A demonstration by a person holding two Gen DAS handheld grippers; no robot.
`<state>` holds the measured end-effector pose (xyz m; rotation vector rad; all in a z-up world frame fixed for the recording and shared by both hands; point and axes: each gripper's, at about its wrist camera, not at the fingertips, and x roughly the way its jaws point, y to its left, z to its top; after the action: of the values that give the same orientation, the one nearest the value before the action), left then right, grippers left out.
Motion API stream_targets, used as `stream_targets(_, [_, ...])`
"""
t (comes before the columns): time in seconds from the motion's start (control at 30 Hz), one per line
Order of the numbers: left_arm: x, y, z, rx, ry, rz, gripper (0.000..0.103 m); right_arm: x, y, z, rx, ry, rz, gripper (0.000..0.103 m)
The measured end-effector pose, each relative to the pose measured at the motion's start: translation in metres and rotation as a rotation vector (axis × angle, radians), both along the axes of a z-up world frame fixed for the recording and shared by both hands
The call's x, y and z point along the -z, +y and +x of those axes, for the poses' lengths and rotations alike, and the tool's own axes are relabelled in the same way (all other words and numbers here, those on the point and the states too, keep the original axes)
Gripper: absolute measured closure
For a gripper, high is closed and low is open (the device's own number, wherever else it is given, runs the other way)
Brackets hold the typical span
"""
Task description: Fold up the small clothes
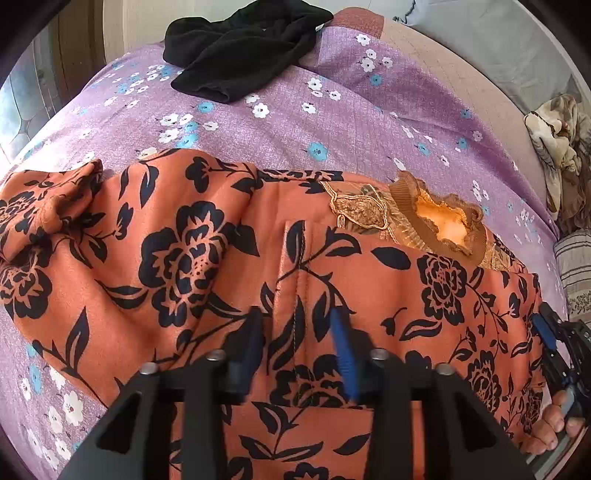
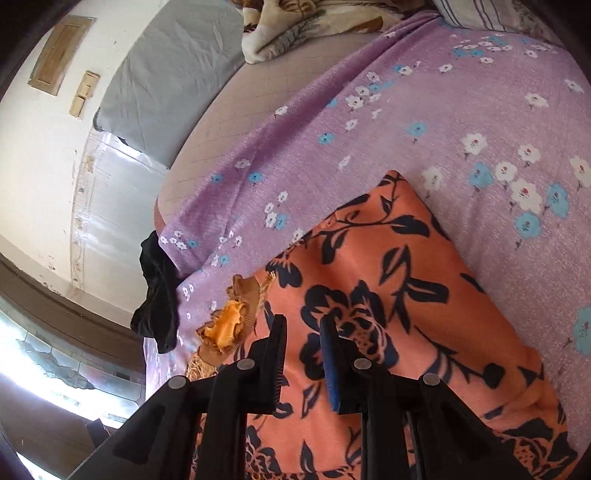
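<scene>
Left claw (image 1: 297, 332) and right claw (image 2: 303, 332) each pinch folds of an orange floral garment (image 1: 207, 258) lying on the purple bedspread (image 1: 295, 122). The thin, slippery cloth could slide free, spoiling the fold. A black garment (image 1: 240, 51) lies beyond.

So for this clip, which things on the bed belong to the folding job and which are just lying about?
In the job:
- orange floral garment, spread on the purple sheet
- left tongs and right tongs, both over its fabric

Lying about:
- black garment, crumpled at the far edge; possibly next to fold
- beige blanket
- striped pillow
- purple floral sheet
</scene>
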<state>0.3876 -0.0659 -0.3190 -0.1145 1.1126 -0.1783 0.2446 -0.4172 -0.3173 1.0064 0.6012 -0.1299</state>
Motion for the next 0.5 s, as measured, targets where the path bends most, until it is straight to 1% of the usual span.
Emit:
stream_targets(0.03, [-0.002,0.001,-0.002,-0.012,0.001,0.007,0.092,0.004,0.002,0.007,0.006,0.025,-0.005,0.082])
stream_targets(0.07, [-0.006,0.004,-0.003,-0.021,-0.013,-0.013,0.093,0.012,0.005,0.018,-0.001,0.080,-0.003,0.079])
stream_targets(0.1, [-0.012,0.009,-0.004,-0.034,-0.023,-0.041,0.093,0.026,0.007,0.030,-0.029,0.152,0.018,0.079])
stream_targets(0.13, [-0.018,0.016,-0.003,-0.055,-0.025,-0.057,0.093,0.027,0.009,0.031,-0.013,0.139,0.005,0.079])
stream_targets(0.17, [-0.023,0.024,-0.002,-0.093,-0.028,-0.052,0.093,0.021,0.012,0.029,0.000,0.125,-0.016,0.079])
stream_targets(0.2, [-0.028,0.035,-0.001,-0.141,-0.042,-0.042,0.092,0.017,0.016,0.028,-0.010,0.135,-0.034,0.078])
stream_targets(0.23, [-0.033,0.047,0.000,-0.189,-0.056,-0.038,0.090,0.013,0.021,0.028,-0.034,0.126,-0.031,0.077])
stream_targets(0.27, [-0.035,0.063,0.003,-0.245,-0.052,-0.032,0.076,0.010,0.027,0.025,-0.055,0.100,-0.022,0.076])
stream_targets(0.3, [-0.037,0.082,0.004,-0.314,-0.037,-0.030,0.054,0.007,0.035,0.022,-0.074,0.077,-0.025,0.070])
stream_targets(0.33, [-0.041,0.105,0.002,-0.406,-0.031,-0.029,0.046,0.003,0.046,0.020,-0.101,0.060,-0.033,0.064])
stream_targets(0.37, [-0.046,0.130,-0.002,-0.499,-0.039,-0.022,0.042,-0.001,0.059,0.021,-0.136,0.050,-0.038,0.037])
stream_targets(0.4, [-0.050,0.152,-0.005,-0.580,-0.047,-0.011,0.042,-0.005,0.073,0.022,-0.175,0.034,-0.031,0.023])
stream_targets(0.47, [-0.055,0.197,-0.014,-0.719,-0.033,0.024,0.040,-0.015,0.105,0.029,-0.274,-0.015,-0.003,0.023])
stream_targets(0.5, [-0.057,0.219,-0.019,-0.780,-0.028,0.023,0.039,-0.021,0.125,0.036,-0.335,-0.025,-0.006,0.023])
